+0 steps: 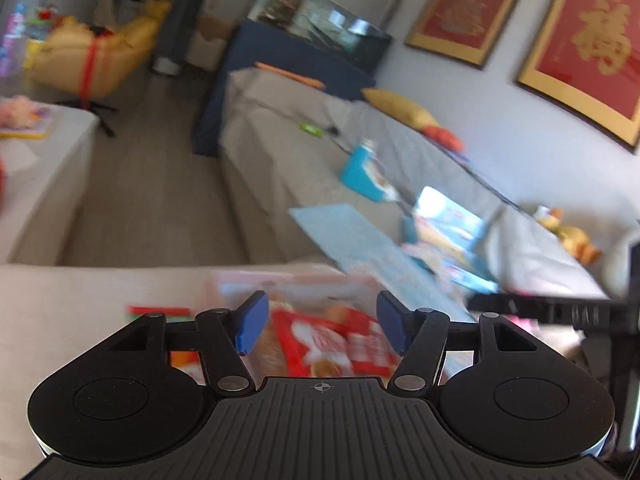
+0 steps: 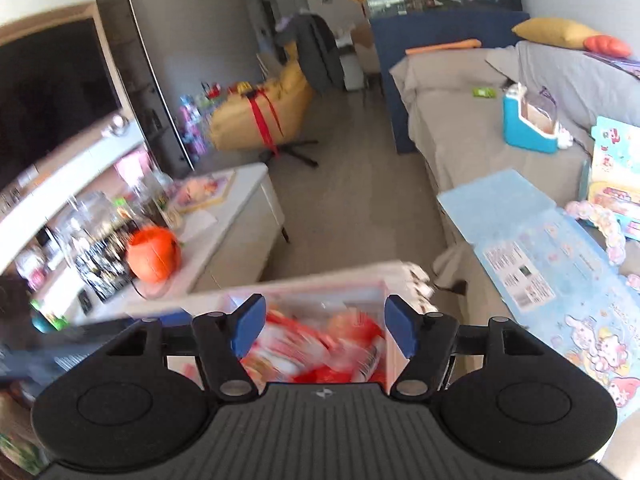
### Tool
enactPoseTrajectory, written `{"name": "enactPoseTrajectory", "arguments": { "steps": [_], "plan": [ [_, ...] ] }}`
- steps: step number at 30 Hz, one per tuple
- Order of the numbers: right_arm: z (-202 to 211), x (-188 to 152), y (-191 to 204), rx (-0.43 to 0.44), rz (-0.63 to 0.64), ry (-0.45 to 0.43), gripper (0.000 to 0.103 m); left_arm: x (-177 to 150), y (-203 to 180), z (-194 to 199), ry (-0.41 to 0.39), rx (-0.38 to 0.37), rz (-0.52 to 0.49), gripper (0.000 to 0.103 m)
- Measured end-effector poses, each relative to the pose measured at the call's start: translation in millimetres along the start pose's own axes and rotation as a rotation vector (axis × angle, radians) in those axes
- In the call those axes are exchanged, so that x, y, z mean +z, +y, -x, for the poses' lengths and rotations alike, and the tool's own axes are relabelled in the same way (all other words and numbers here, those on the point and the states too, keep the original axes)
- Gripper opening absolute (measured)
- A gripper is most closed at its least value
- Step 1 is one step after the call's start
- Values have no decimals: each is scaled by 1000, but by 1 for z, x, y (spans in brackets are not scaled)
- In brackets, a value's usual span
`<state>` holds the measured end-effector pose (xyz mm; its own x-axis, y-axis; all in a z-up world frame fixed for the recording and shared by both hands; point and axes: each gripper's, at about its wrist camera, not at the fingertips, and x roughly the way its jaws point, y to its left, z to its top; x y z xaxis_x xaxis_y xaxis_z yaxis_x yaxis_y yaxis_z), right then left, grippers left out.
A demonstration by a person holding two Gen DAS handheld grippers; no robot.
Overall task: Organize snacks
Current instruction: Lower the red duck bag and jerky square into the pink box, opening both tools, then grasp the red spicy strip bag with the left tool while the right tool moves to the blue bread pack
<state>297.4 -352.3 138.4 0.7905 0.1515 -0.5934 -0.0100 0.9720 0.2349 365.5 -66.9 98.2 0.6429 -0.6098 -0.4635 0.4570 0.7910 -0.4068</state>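
- Living room in the left wrist view: grey covered sofa (image 1: 304, 148) along the wall, two red framed pictures (image 1: 588, 48) above it, yellow chair (image 1: 96, 60) with red strap at far left, fish tank (image 1: 320, 12) on a blue cabinet behind.
- On the sofa: teal box (image 1: 360, 172), large pale blue sheet (image 1: 360, 236), yellow cushion (image 1: 400, 106) on the backrest.
- Left gripper (image 1: 320, 324) with blue pads spread apart, holding nothing.
- Red snack bags (image 1: 332, 344) blurred, lying in a pale pink box (image 1: 288, 284) directly below and between the pads.
- Right wrist view: same room seen lengthwise, dark TV screen (image 2: 48, 92) at left, white low cabinet (image 2: 240, 216) below it carrying an orange pumpkin (image 2: 154, 254).
- Yellow chair (image 2: 260, 116) mid-room, sofa (image 2: 460, 120) at right with teal box (image 2: 528, 124) and blue sheet (image 2: 520, 232).
- Right gripper (image 2: 324, 326) likewise spread wide, empty.
- Red snack bags (image 2: 320, 348) blurred, inside the pink box (image 2: 320, 284), between and beneath the pads; contact with the pads not discernible.
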Motion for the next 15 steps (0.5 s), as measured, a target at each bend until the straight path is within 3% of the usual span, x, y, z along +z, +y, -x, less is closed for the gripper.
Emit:
{"name": "enactPoseTrajectory", "arguments": {
  "steps": [3, 4, 8, 11, 15],
  "plan": [
    [-12, -26, 8, -64, 77, 24, 66, 4, 18, -2, -11, 246, -54, 65],
    [-13, -33, 11, -70, 98, 27, 66, 3, 24, -6, 2, 285, -56, 65],
    [-5, -68, 30, -37, 186, 34, 66, -11, 46, -30, 101, 263, -39, 65],
    [3, -93, 45, 13, 233, 72, 66, -26, 47, -50, 162, 281, -94, 65],
    [7, -120, 70, 82, 292, 147, 66, -35, 56, -51, 133, 246, -73, 67]
  ]
}}
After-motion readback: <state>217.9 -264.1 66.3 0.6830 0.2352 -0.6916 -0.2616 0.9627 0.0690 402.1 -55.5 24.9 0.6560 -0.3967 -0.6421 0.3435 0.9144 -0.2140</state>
